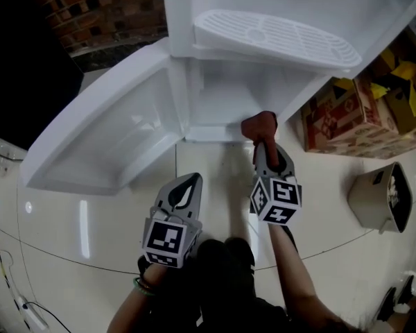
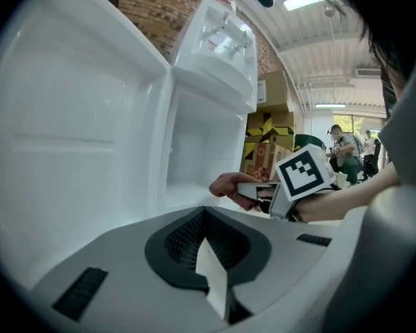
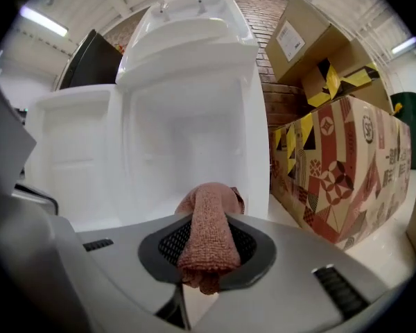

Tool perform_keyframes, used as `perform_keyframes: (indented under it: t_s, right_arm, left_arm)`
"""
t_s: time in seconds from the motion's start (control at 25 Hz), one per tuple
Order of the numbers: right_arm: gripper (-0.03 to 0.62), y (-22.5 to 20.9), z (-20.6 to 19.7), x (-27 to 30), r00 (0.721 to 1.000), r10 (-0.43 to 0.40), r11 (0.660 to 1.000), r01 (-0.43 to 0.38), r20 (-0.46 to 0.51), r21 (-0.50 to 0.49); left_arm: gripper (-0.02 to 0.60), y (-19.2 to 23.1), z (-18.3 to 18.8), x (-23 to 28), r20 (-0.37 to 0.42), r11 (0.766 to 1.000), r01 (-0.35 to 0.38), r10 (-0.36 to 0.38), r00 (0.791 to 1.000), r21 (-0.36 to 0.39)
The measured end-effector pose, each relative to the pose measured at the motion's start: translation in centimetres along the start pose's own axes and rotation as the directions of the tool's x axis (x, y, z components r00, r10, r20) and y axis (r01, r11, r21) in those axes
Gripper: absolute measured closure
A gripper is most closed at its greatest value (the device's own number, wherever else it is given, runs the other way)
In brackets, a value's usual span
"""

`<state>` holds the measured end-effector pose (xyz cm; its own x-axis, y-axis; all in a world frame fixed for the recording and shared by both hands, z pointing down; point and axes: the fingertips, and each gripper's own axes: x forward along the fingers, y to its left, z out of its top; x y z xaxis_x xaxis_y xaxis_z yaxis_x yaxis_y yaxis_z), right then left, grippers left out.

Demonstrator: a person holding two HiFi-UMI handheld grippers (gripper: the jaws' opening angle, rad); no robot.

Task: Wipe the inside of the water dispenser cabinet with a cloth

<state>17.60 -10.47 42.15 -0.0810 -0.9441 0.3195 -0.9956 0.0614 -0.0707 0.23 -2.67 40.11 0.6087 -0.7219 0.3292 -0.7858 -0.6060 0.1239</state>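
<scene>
A white water dispenser [image 1: 277, 40] stands with its lower cabinet [image 1: 225, 99] open and its door [image 1: 104, 134] swung out to the left. My right gripper [image 1: 263, 144] is shut on a reddish-brown cloth [image 1: 258, 125] at the cabinet's front lip, right of centre. In the right gripper view the cloth [image 3: 209, 231] runs between the jaws and bunches ahead of them, facing the cabinet interior [image 3: 187, 137]. My left gripper [image 1: 184, 189] hangs back over the floor, jaws together and nothing in them; its view shows the cloth [image 2: 229, 186] and the right gripper's marker cube [image 2: 304, 171].
Patterned cardboard boxes [image 1: 357, 116] are stacked to the right of the dispenser, close to its side. A small beige box [image 1: 381, 196] lies on the glossy floor [image 1: 90, 248] further right. A dark panel and brick wall [image 1: 97, 12] stand behind the door.
</scene>
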Motion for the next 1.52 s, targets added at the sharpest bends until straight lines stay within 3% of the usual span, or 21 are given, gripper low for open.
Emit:
perform_keyframes:
  t_s: [0.16,0.44,0.72,1.2,1.52]
  right_arm:
    - [0.522,1.6,-1.1,-4.3,0.998,0.063,0.995,-0.063,-0.004,0.073]
    - [0.524,3.7,-3.1,-9.1,0.995,0.095,0.993,-0.094,-0.019,0.072]
    - [0.525,5.3,-4.8,-10.9,0.992,0.121,0.992,-0.118,-0.048,0.052]
    - [0.526,3.6,-4.9,-12.9,0.995,0.088,0.994,-0.086,-0.040,0.069]
    - [0.526,4.2,-4.9,-12.9,0.993,0.107,0.992,-0.103,-0.041,0.072]
  left_arm:
    - [0.603,-1.5,-0.2,-0.1,0.001,1.000,0.004,-0.004,1.000,-0.004]
    - [0.603,-3.3,-1.7,-0.9,-0.015,1.000,0.011,-0.011,1.000,-0.027]
    - [0.603,-2.9,-3.4,-1.2,-0.027,0.998,-0.024,0.022,0.999,-0.053]
    - [0.603,-6.9,-3.7,0.8,-0.066,0.997,0.075,-0.076,0.995,-0.027]
    - [0.603,-6.4,-4.2,1.0,-0.064,0.998,0.061,-0.062,0.996,-0.019]
